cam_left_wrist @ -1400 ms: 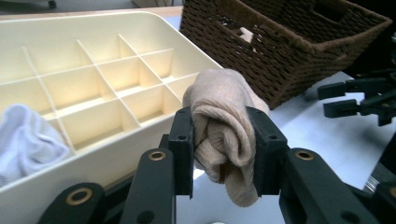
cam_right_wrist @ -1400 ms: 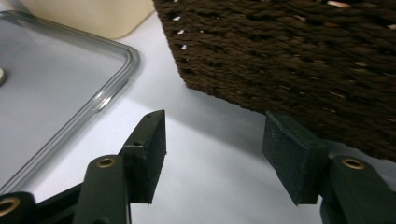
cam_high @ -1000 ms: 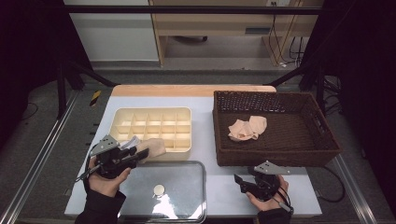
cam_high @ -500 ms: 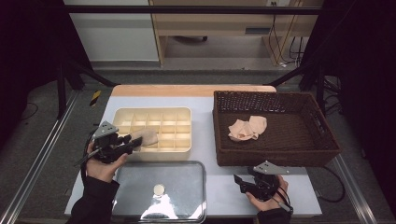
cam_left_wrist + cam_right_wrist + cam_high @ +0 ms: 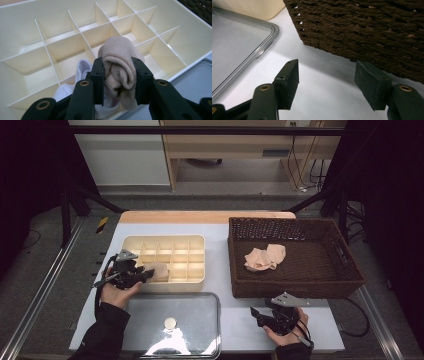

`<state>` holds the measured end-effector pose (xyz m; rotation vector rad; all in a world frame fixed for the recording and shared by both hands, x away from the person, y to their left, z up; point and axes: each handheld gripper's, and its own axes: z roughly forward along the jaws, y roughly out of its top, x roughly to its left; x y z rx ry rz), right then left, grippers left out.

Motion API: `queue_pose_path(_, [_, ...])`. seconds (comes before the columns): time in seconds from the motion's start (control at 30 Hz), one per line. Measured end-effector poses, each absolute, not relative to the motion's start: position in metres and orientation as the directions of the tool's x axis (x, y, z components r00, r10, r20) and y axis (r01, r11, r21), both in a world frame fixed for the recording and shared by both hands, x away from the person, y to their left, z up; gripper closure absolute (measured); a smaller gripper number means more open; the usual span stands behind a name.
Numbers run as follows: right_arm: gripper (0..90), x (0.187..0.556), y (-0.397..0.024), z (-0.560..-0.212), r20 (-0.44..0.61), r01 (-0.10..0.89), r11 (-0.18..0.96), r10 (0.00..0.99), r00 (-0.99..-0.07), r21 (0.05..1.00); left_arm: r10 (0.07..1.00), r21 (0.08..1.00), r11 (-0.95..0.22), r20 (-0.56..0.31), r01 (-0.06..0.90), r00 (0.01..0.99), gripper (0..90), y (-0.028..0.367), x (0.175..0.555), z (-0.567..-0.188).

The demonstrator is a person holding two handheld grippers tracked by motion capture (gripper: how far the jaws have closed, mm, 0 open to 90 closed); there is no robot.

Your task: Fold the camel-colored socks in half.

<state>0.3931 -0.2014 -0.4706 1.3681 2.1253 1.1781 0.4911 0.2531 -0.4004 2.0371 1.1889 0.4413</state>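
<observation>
**Asker:** Over which part of the table is the work going on, and what is being carried?

**Describer:** Over the near left corner of the cream divider box [image 5: 198, 270], which sits left of centre on the white table [image 5: 220, 285]. The left gripper [image 5: 119, 86] pinches a rolled beige sock [image 5: 120, 67], one jaw pressing on each side of the roll. It hangs above the near compartments, where a white sock [image 5: 83, 68] already lies in one cell.

**Asker:** How would that sock handle?

**Describer:** I judge it light, soft and springy. It squashes under the jaws, and a loose tail hangs below them, so it could unroll if gripped at an end. Across the thick middle of the roll, as now, looks the safest hold. It should not slip or break.

**Asker:** And the other hand?

**Describer:** The right gripper [image 5: 325, 87] rests on the table just in front of the dark wicker basket [image 5: 295, 280], jaws spread with nothing between them. Another pair of beige socks [image 5: 265, 257] lies inside the basket. A clear lid [image 5: 200, 305] lies flat at the near edge, in front of the box.

**Asker:** What has changed from a second ago?

**Describer:** The left hand has moved away from the lid toward the left end of the box and come lower, with the grip unchanged. The right hand has stayed put.
</observation>
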Motion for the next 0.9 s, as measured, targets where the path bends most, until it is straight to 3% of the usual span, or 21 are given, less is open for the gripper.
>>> queue_pose_path(0.33, [36.8, 0.395, -0.201, -0.472, 0.148, 0.592, 0.185, 0.871, -0.468, 0.784, 0.829, 0.666, -0.399, -0.031, 0.630, 0.558, 66.7, 0.245, 0.495, -0.398])
queue_pose_path(0.9, [36.7, 0.397, -0.199, -0.475, 0.153, 0.605, 0.190, 0.870, -0.469, 0.774, 0.817, 0.600, -0.441, -0.040, 0.667, 0.576, 67.4, 0.233, 0.507, -0.405])
